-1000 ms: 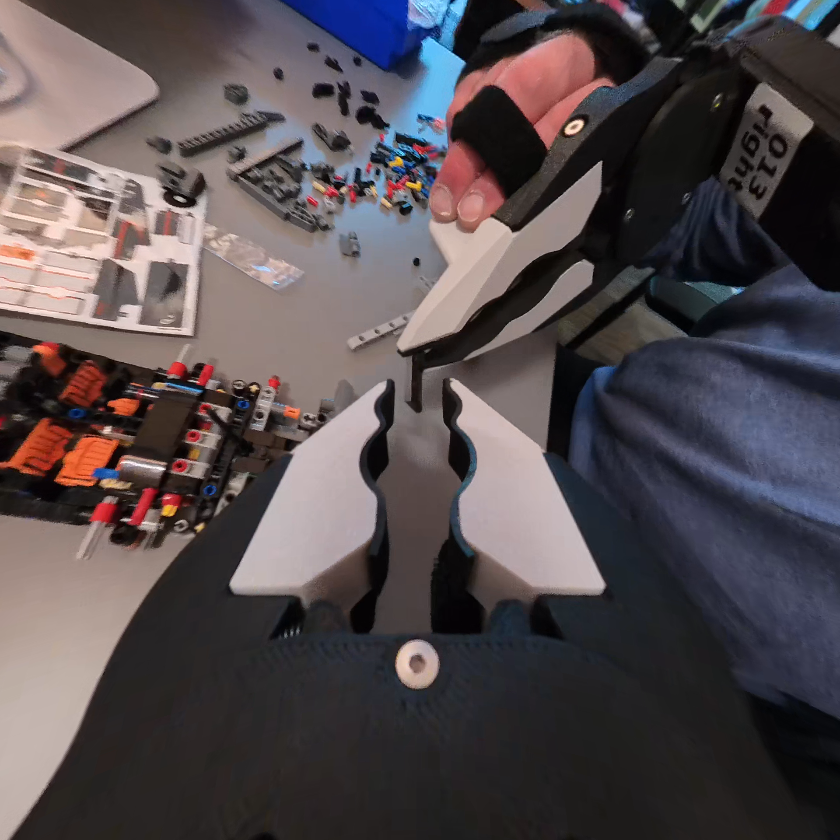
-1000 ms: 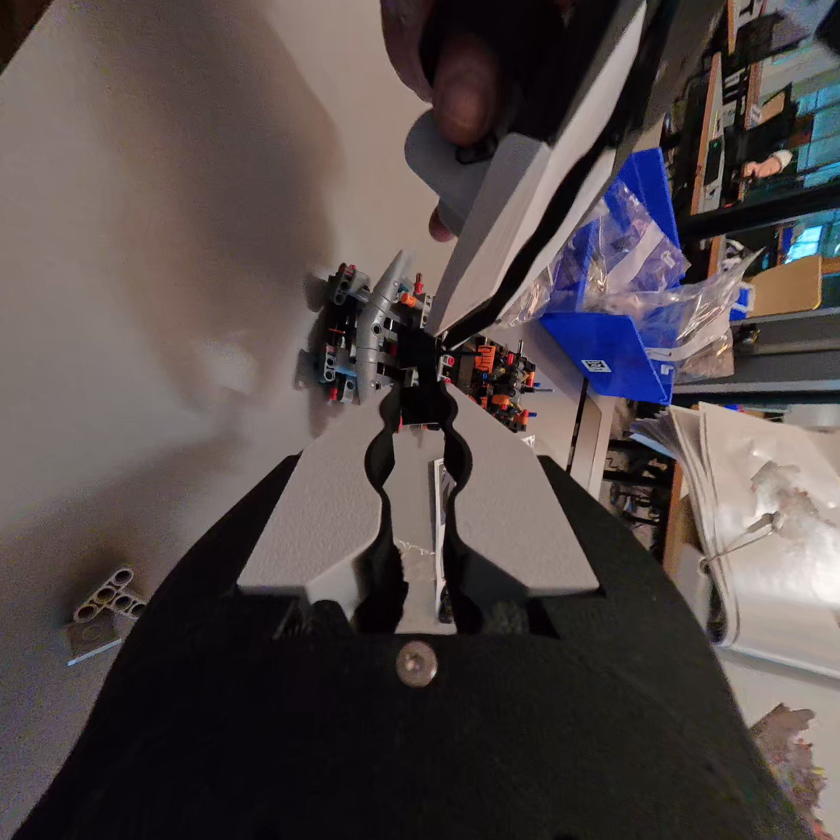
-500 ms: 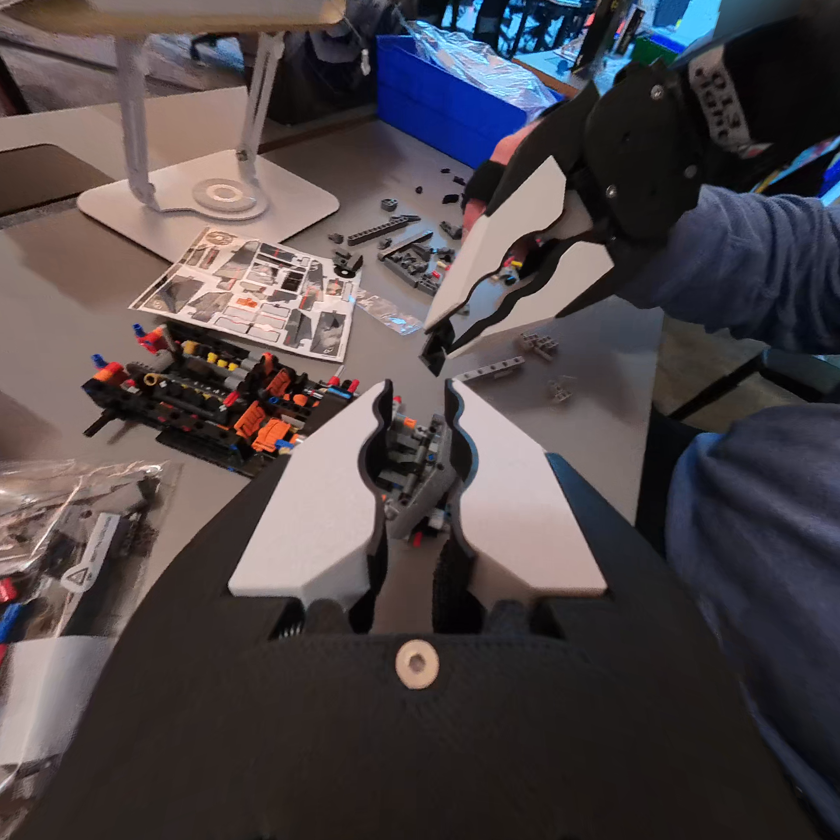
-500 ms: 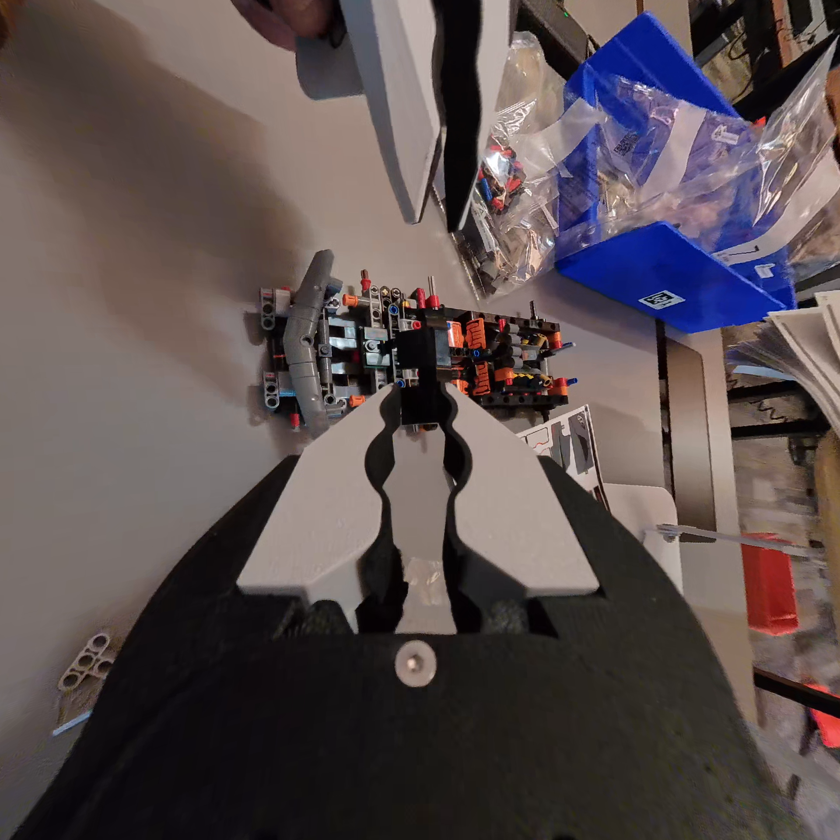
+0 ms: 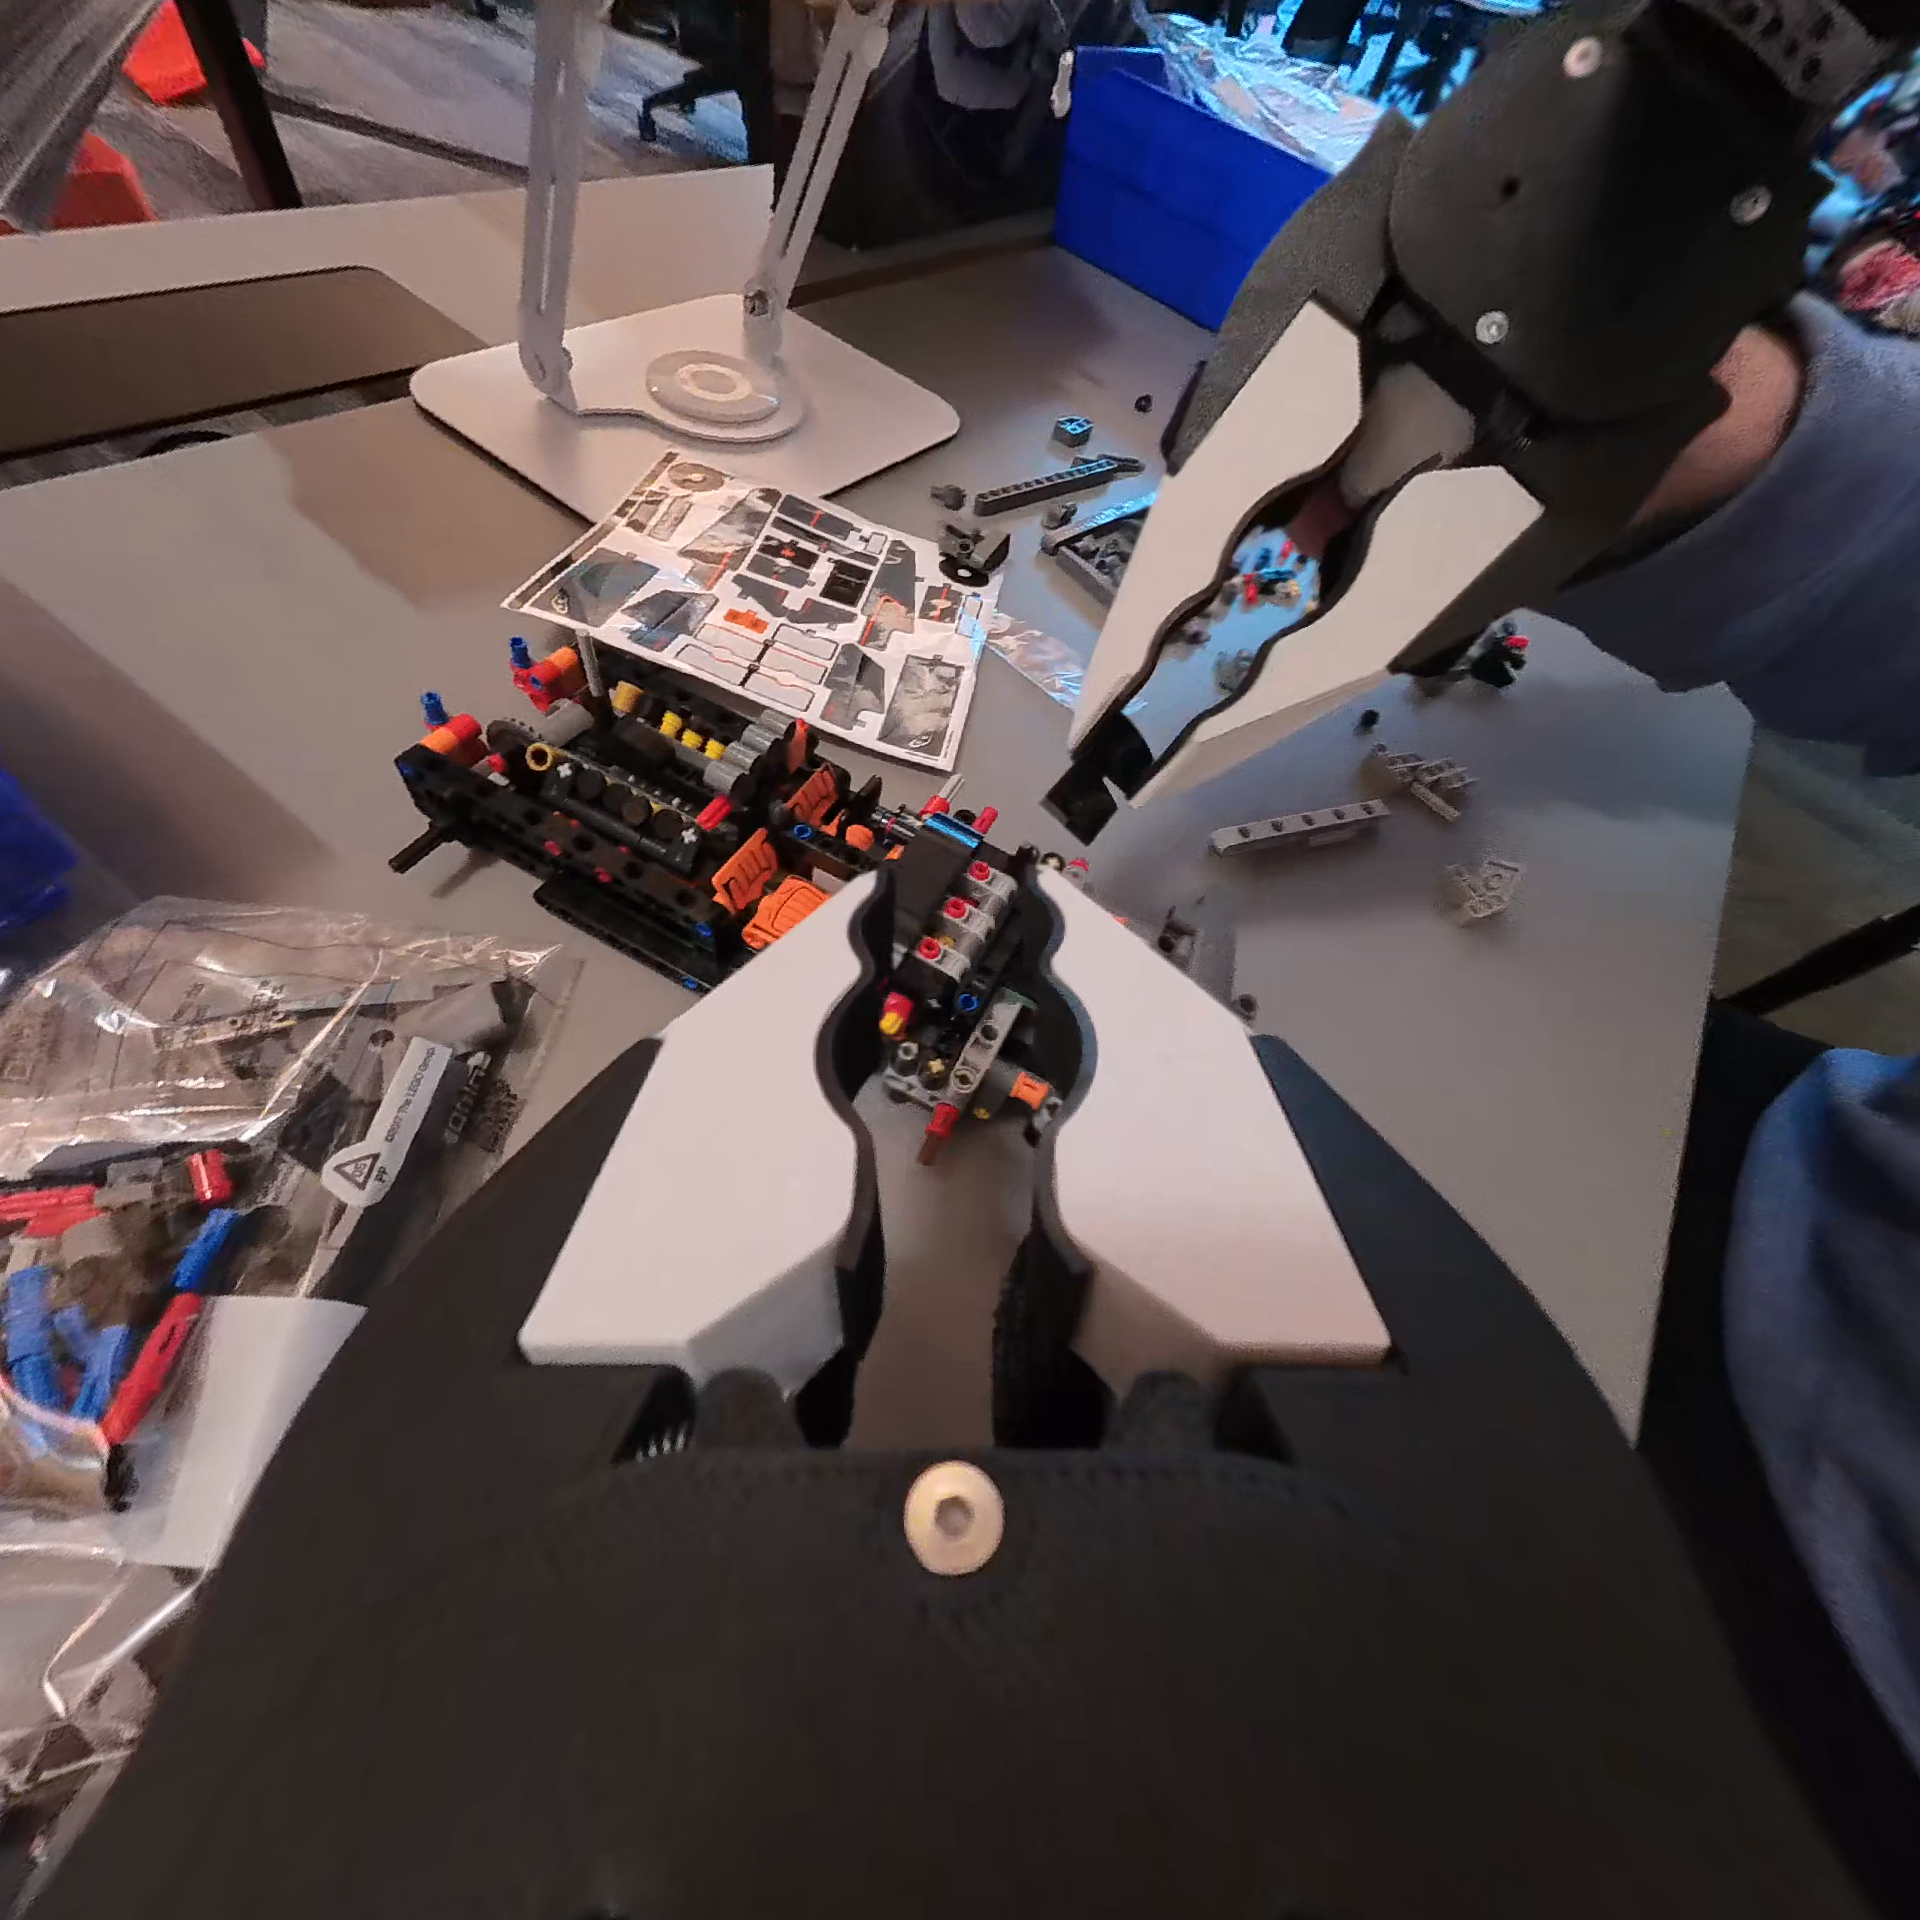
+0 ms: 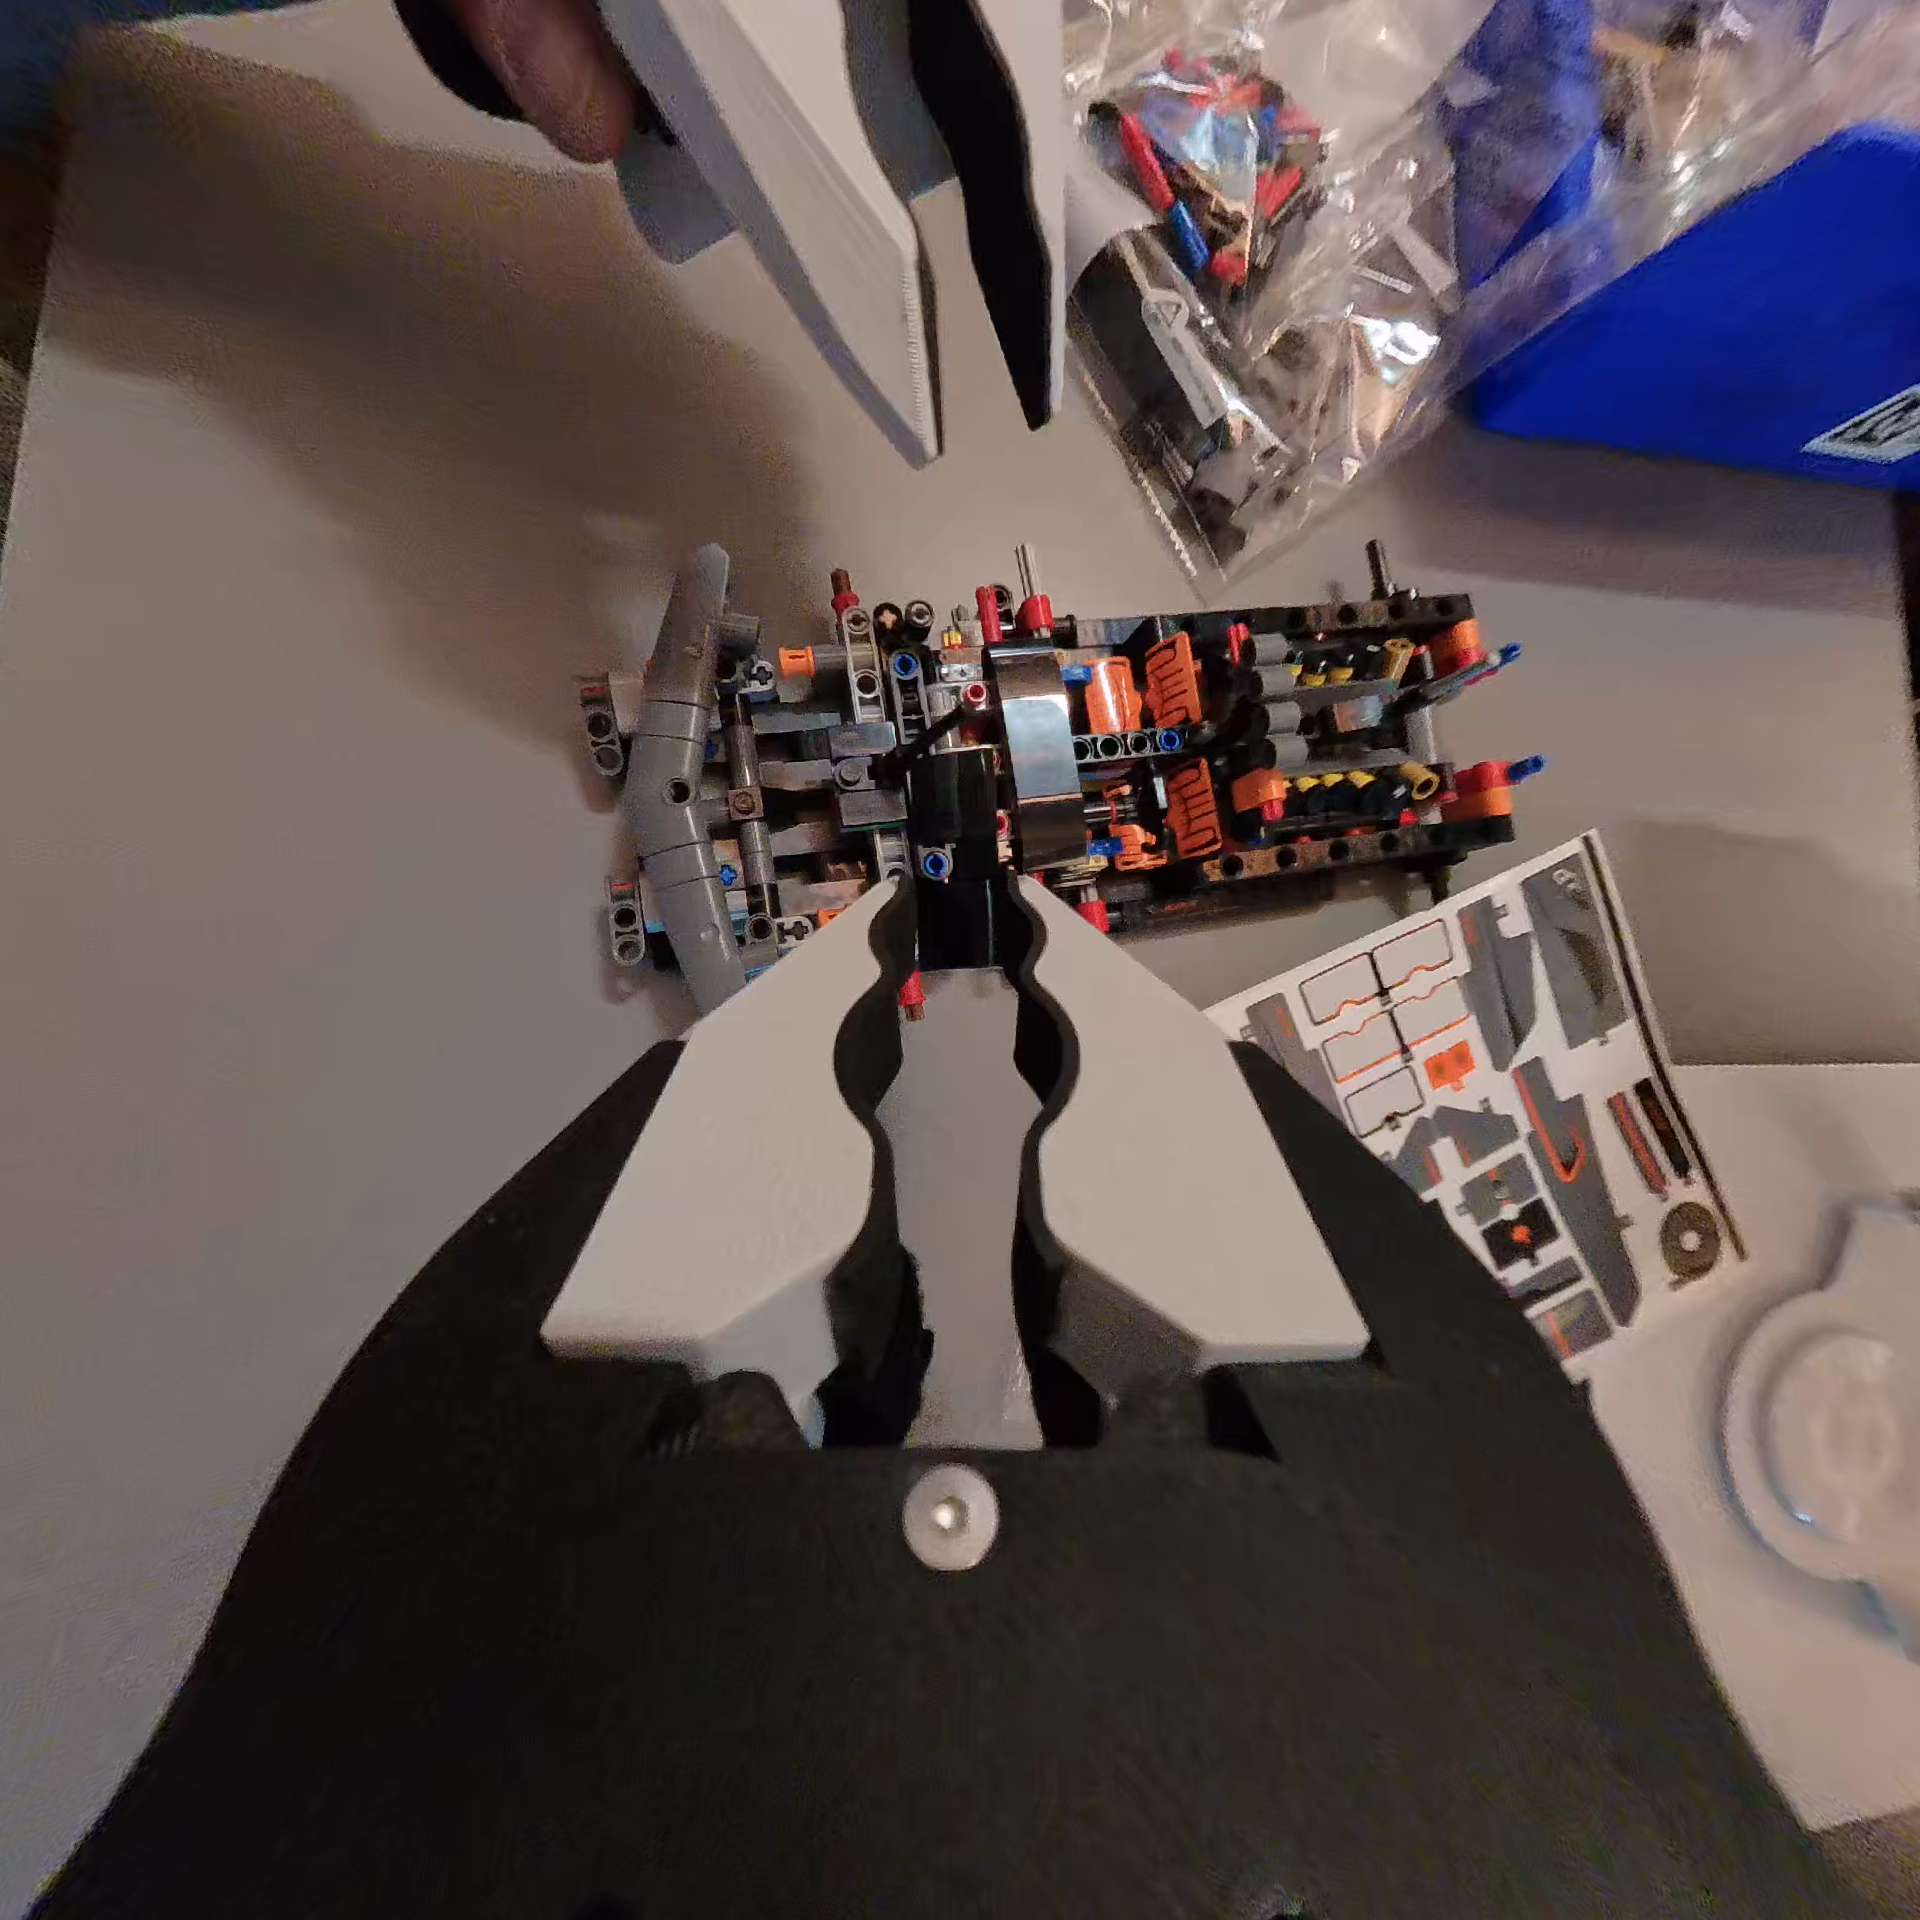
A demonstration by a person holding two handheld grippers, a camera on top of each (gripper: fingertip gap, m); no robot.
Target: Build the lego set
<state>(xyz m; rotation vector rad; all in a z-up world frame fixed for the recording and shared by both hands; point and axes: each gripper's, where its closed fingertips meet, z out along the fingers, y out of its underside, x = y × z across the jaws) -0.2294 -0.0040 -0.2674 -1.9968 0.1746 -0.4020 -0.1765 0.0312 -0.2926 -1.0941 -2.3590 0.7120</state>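
Both grippers were over the grey table (image 5: 1475,1122), and the half-built lego car frame (image 6: 1247,748) lay flat on it.

Left gripper (image 5: 961,883): jaws were parted by a narrow gap with nothing between them. Through that gap I saw the grey end of the frame below the tips. The rest of the frame, black with orange parts, ran off ahead and to the left of the jaws.

Right gripper (image 6: 956,904): jaws were pinched on a small black piece (image 6: 954,883) right at the tips. In its own view the piece overlapped the middle of the frame, beside a shiny black curved panel (image 6: 1034,748). I could not tell whether the piece touched the frame. In the left wrist view the right tips and the black piece hung just ahead and right of the left jaws, above the table.

- Sticker sheet (image 5: 769,603): beyond the frame from the left jaws, with one edge over the frame's far side.
- Clear bag of parts (image 5: 208,1143): left of the left jaws.
- Grey beam (image 5: 1299,831) and a few small grey bits: right of the left jaws, apart from the frame.
- Scatter of dark and coloured small pieces (image 5: 1091,520): farther ahead, partly behind the right gripper.
- White stand base (image 5: 686,395) and blue bin (image 5: 1164,187): at the far side of the table.
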